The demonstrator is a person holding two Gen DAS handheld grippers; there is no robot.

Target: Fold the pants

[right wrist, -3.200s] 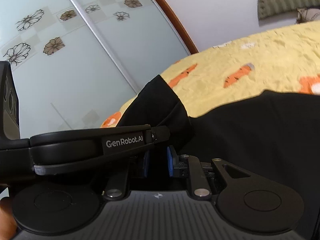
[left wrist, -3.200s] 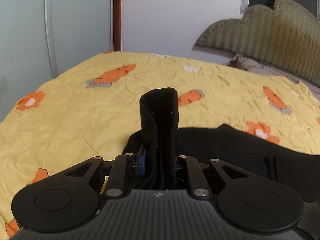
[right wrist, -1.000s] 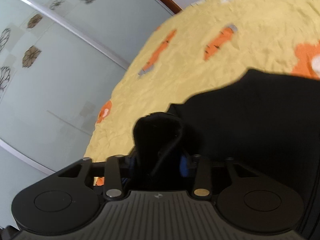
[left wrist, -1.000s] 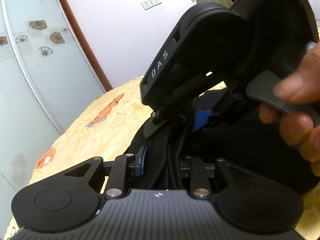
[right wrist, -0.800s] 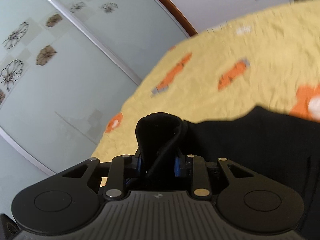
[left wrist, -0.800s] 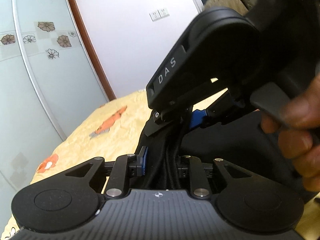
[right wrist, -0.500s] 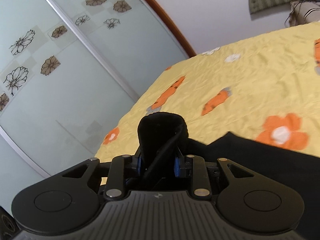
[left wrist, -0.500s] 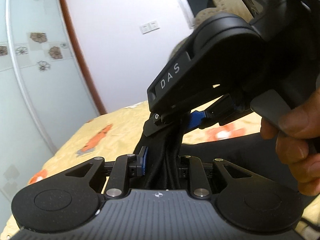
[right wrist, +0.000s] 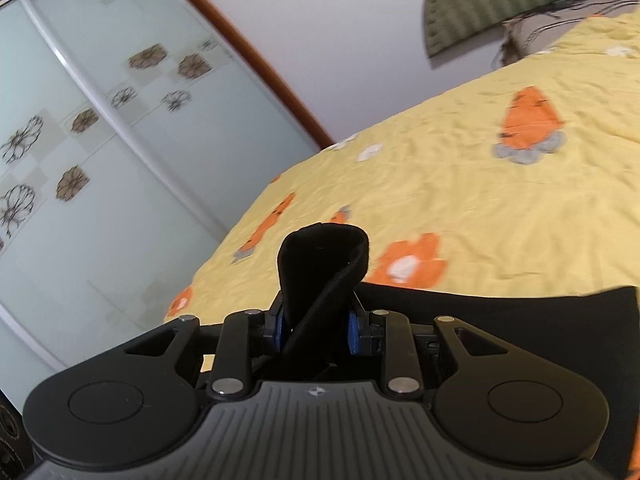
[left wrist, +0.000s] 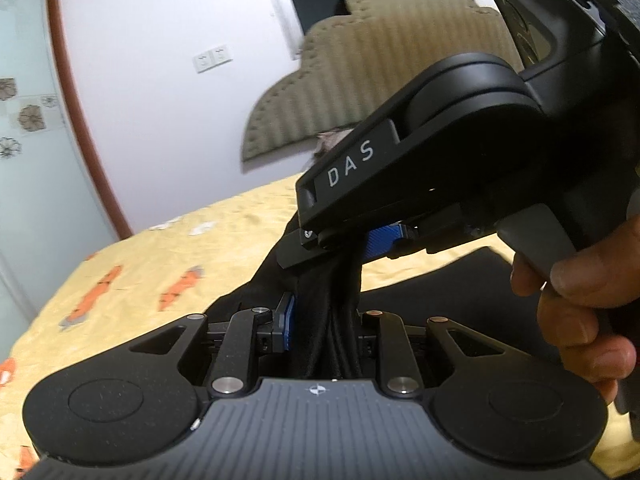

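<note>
The black pants [left wrist: 324,320] are lifted off the yellow bed [left wrist: 168,248]. My left gripper [left wrist: 320,328] is shut on a bunched fold of them. My right gripper [left wrist: 352,248] shows in the left wrist view just above and beyond it, gripping the same bunch, a hand on its handle. In the right wrist view my right gripper [right wrist: 316,324] is shut on a rolled black hem [right wrist: 320,256] that sticks up between the blue pads [right wrist: 352,332]. The rest of the pants [right wrist: 500,312] trails to the right over the bedspread.
The bedspread [right wrist: 460,184] is yellow with orange carrot prints. A padded headboard [left wrist: 384,60] stands against the white wall. Sliding frosted wardrobe doors [right wrist: 80,160] with flower prints run along the left of the bed.
Both grippers have risen and tilted up with the pants held between them. The views have swung toward the headboard. The two grips stay shut and close together.
</note>
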